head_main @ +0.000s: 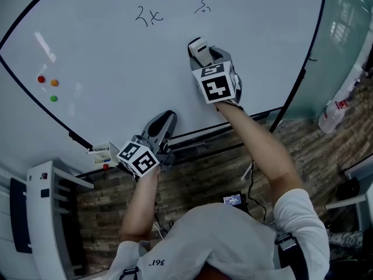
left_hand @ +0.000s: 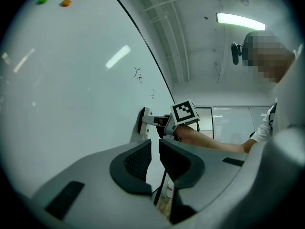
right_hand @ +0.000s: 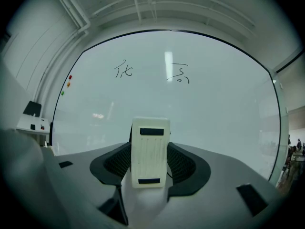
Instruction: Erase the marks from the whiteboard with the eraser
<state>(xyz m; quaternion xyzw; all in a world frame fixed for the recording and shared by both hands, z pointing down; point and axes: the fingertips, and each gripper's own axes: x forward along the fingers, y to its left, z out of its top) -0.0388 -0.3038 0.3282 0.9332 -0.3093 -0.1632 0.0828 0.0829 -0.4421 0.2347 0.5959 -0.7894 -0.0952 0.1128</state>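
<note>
The whiteboard (head_main: 116, 57) carries two black scribbles, one (head_main: 148, 17) at upper centre and another (head_main: 202, 6) to its right. They also show in the right gripper view as the left scribble (right_hand: 124, 70) and the right scribble (right_hand: 178, 75). My right gripper (head_main: 201, 50) is shut on the white eraser (right_hand: 150, 151), which is held against the board below the scribbles. From the left gripper view the eraser (left_hand: 142, 121) touches the board surface. My left gripper (head_main: 164, 123) hangs by the board's bottom edge, its jaws together with nothing between them (left_hand: 155, 154).
Red (head_main: 41, 79), orange (head_main: 54, 83) and green (head_main: 53, 98) magnets stick to the board's left part. A small box (head_main: 102, 153) rests at the board's bottom ledge. A white rack (head_main: 49, 214) stands at the lower left, a bottle (head_main: 332, 114) at the right.
</note>
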